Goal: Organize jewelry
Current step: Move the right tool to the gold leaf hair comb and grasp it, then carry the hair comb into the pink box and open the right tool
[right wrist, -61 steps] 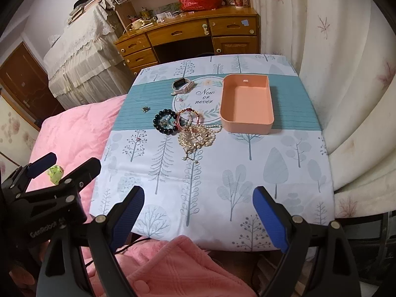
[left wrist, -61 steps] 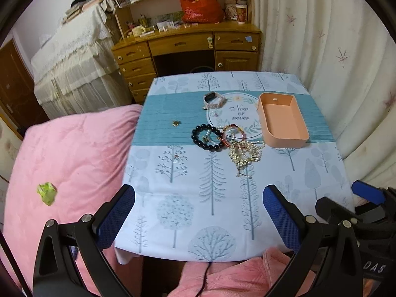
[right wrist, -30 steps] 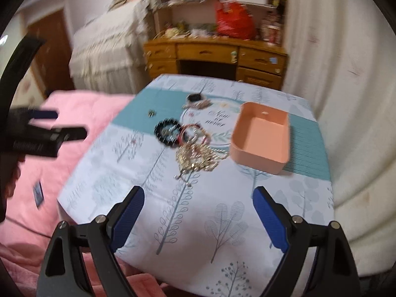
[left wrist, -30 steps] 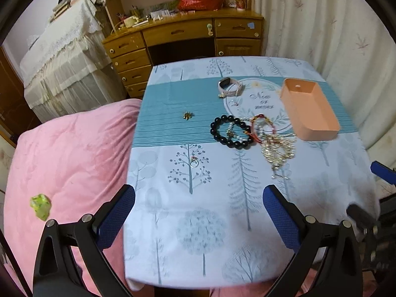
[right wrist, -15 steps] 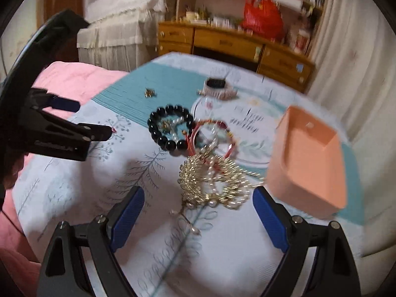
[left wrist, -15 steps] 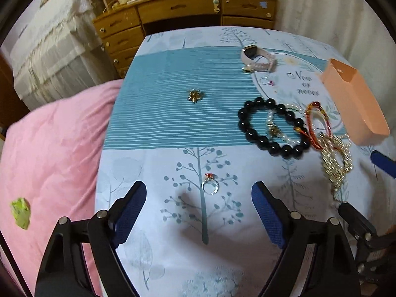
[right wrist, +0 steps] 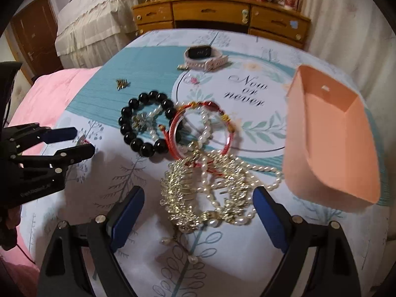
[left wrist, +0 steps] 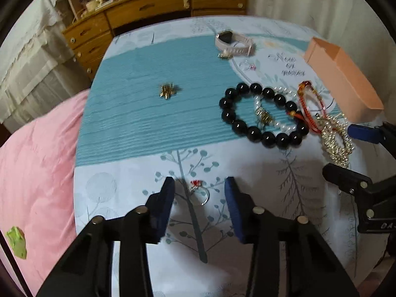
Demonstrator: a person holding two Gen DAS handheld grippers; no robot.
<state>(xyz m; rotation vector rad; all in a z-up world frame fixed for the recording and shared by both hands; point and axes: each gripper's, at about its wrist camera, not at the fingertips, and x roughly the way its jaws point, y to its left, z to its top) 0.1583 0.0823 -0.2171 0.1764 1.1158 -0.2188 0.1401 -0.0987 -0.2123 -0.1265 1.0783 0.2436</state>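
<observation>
A: Ring (left wrist: 200, 193), silver with a red stone, lay on the tree-print tablecloth (left wrist: 123, 178) between the 2 blue pads of the left gripper (left wrist: 199, 189); the jaws had just been closing, and neither pad touched it.

B: Right gripper (right wrist: 198, 208)?

A: Spread wide, 1 pad on either side of the gold-and-pearl jewelry heap (right wrist: 210, 188), gripping nothing.

B: Surroundings?

A: Black bead bracelet (right wrist: 146, 128) and red bangle (right wrist: 200, 128) beyond the heap; peach tray (right wrist: 331, 138) at right, empty; watch (right wrist: 205, 57) farther back.
</observation>
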